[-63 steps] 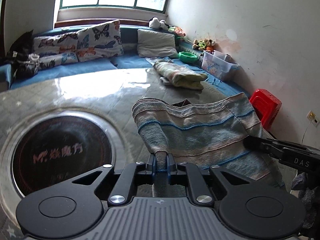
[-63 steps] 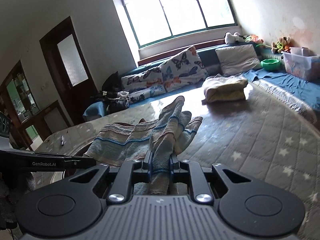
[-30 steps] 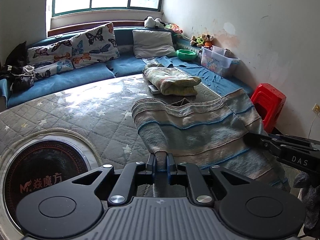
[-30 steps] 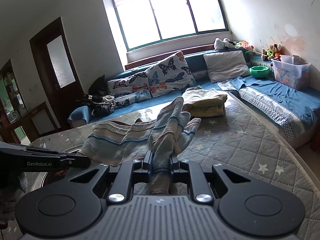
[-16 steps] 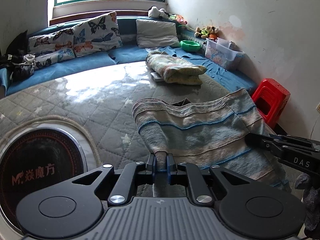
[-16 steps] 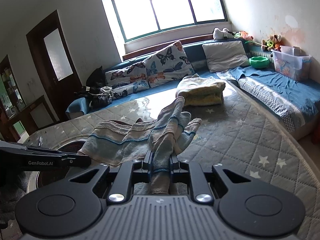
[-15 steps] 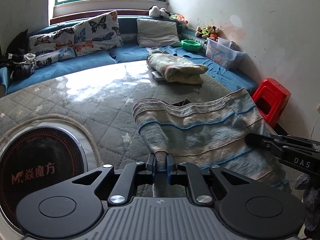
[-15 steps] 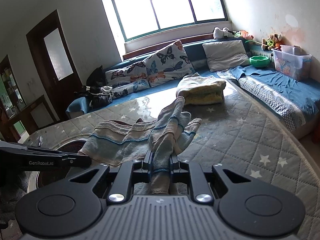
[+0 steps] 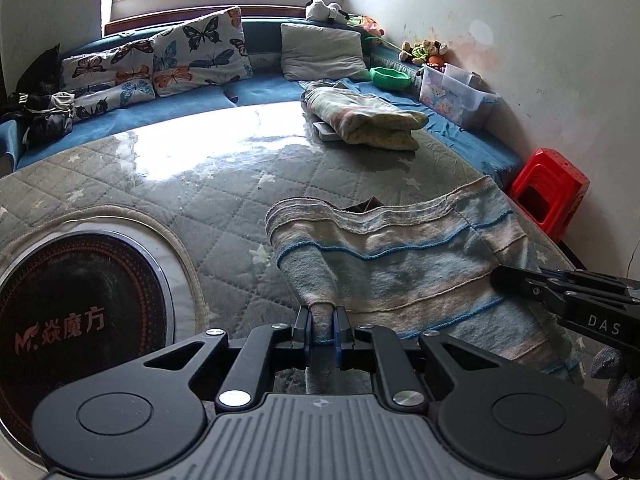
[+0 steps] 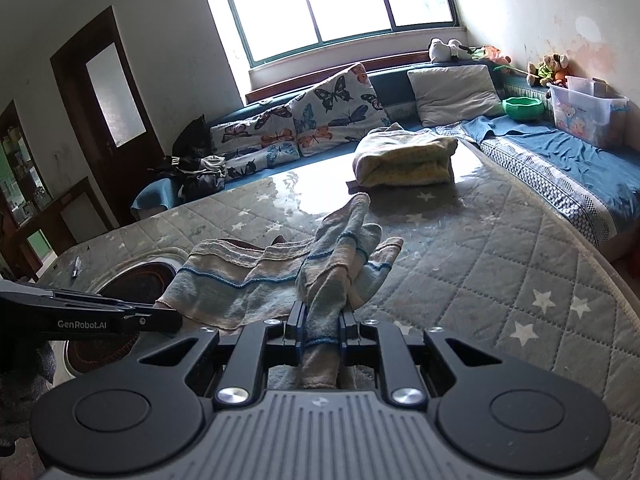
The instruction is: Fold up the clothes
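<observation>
Both tools are clamped on the same striped garment [image 9: 400, 264]. At the bottom centre of my left wrist view, the left tool [image 9: 322, 326] pinches a bunched corner of it between closed fingers. My right tool [image 10: 320, 330] does the same with another bunched edge, low in the centre of the right wrist view. Between them the garment hangs stretched just above the quilted mattress [image 9: 200, 200], filling the middle and right of the left view. Lower left lies a round dark panel [image 9: 80, 312] with printed characters. Farther up, a folded blanket [image 9: 360, 120] rests on the mattress. Beyond it, butterfly pillows [image 9: 192, 56] line the upper frame under the window [image 10: 340, 0].
</observation>
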